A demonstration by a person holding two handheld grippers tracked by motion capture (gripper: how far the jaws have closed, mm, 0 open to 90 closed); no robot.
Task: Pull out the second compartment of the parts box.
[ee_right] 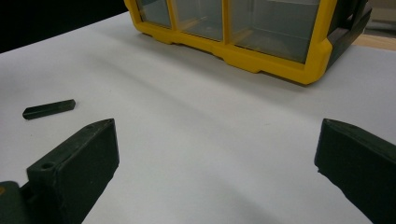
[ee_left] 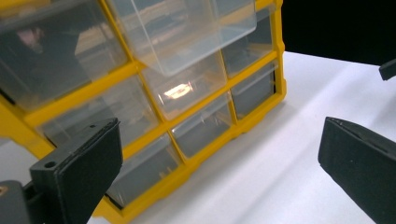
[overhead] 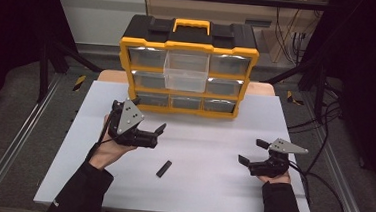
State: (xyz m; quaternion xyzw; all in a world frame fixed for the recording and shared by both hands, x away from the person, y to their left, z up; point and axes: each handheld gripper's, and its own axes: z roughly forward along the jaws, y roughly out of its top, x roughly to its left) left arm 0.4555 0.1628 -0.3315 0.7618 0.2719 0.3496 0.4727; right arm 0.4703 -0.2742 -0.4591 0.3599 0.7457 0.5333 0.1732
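Over the white table [overhead: 213,153] your left gripper [overhead: 144,133] hovered with its jaws spread wide and nothing between them, pointed toward the yellow organizer [overhead: 188,68]. Your right gripper [overhead: 254,151] sat low near the table's right edge, jaws just as wide and equally empty, touching no object. Between your two hands, a little nearer your left, lay the small black bar [overhead: 163,168], flat on the tabletop and well apart from both grippers.

From the left gripper view you had the organizer's front close up: clear drawers in a yellow frame, and the middle drawer of the top row, a clear pulled-out drawer [ee_left: 187,32], jutting forward over the one below it. That view looked empty of the bar; a dark jaw tip of the other gripper poked in at its right edge. From the right gripper view you saw the black bar [ee_right: 49,108] lying to the left beyond your jaw, and the organizer's lower corner [ee_right: 261,42] standing on the table farther off, its black back visible at the side.

From the high view the organizer stood upright at the far edge of the table, its black top carrying a yellow handle [overhead: 192,25]. Metal rails [overhead: 18,134] ran along both sides of the table, and cables [overhead: 323,145] lay on the grey floor to the right.
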